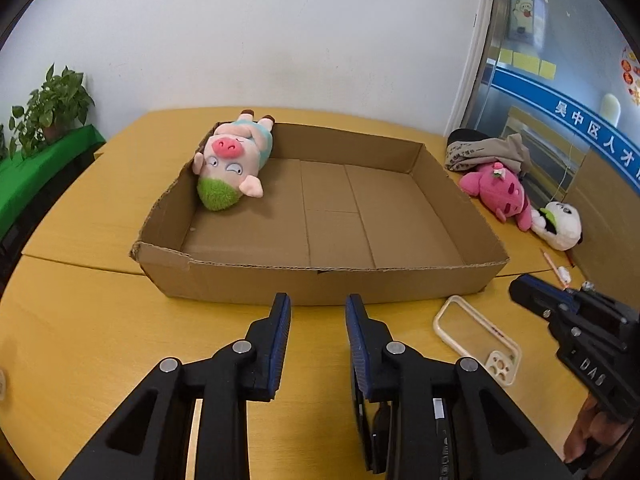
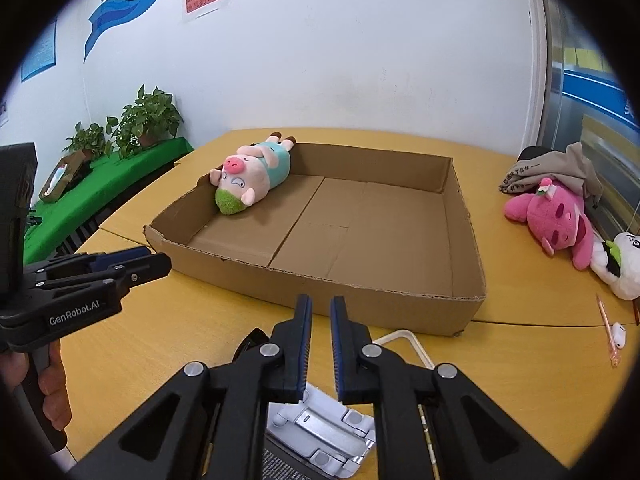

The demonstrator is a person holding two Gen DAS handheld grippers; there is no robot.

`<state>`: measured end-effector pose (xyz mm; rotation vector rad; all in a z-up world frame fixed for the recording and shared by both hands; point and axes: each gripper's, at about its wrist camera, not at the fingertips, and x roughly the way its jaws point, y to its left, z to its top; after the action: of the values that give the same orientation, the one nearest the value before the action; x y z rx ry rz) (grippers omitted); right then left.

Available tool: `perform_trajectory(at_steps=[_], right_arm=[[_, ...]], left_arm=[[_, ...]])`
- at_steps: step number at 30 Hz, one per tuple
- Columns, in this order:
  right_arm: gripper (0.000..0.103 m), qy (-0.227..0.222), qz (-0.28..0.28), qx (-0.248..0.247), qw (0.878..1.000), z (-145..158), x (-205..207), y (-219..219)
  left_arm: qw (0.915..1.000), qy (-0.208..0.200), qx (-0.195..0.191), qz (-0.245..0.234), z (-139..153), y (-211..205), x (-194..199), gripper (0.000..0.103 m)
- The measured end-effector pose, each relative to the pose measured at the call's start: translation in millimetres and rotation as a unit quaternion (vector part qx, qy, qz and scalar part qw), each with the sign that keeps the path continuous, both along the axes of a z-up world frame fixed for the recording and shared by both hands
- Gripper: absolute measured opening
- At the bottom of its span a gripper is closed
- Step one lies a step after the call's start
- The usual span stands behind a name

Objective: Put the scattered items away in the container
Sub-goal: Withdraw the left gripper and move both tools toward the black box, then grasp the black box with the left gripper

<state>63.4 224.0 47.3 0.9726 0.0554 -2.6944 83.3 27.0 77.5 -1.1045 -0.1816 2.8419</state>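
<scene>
Two grippers point forward and down over the yellow table, near the cardboard box. A hand grips the left one's handle, marked "GenRobot.AI"; the right one reads "DAS". The left gripper has its pads apart, holding nothing. The right gripper is all but closed, also holding nothing, above a white folding stand. A pig plush lies in the box's far left corner. A phone case, a pink plush and a white plush lie outside, to the right.

Matt corrugated cardboard box, fuzzy plush pig, smooth wood-look tabletop.
</scene>
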Motion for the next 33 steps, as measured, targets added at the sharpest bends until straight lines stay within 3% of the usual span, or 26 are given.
perform_trajectory(at_steps=[1,2,4,5,9,14,17,21,26,30,33], right_arm=[[0.013,0.0,-0.002,-0.003,1.0,-0.6,0.0,1.1],[0.021,-0.003,-0.009,-0.006,1.0,-1.2,-0.7,3.7],[0.075,-0.002,-0.019,-0.006,1.0,-1.7,-1.1,6.9],[0.081,0.005,-0.026,-0.002,1.0,-1.3,1.1,9.4],[0.081,0.001,-0.015,-0.008,1.0,-4.2,7.8,20.8],[0.081,-0.06,0.001,-0.024,0.998,-31.6,26.5,46.7],[0.081,-0.099,0.045,-0.023,0.994,-52.5,47.1,51.7],[0.081,-0.15,0.122,-0.026,0.981,-80.8,72.8,45.7],[0.081,-0.157,0.166,-0.015,0.973,-93.7,91.9,36.1],[0.081,-0.151,0.176,-0.02,0.972,-93.9,93.2,36.2],[0.082,-0.161,0.204,-0.024,0.965,-97.4,97.2,31.5]], left_arm=[[1.0,0.002,-0.006,0.001,-0.3,0.5,0.7,0.049],[0.9999,0.003,-0.011,0.003,-0.6,1.1,1.2,0.079],[0.9999,0.008,-0.015,0.002,-0.5,1.1,3.7,0.103],[0.9998,0.016,-0.012,-0.006,0.9,1.4,7.6,0.103],[0.9987,0.006,-0.014,-0.048,-3.4,2.8,11.2,0.103],[0.9911,-0.031,0.039,-0.124,-19.6,3.8,28.0,0.103],[0.979,-0.051,0.068,-0.185,-30.1,11.5,41.0,0.103],[0.9486,-0.097,0.121,-0.276,-49.4,30.6,52.3,0.103],[0.9266,-0.126,0.135,-0.328,-62.6,53.9,62.2,0.103],[0.9084,-0.157,0.174,-0.346,-78.6,64.3,59.6,0.101],[0.8995,-0.165,0.194,-0.355,-84.1,66.7,58.7,0.101]])
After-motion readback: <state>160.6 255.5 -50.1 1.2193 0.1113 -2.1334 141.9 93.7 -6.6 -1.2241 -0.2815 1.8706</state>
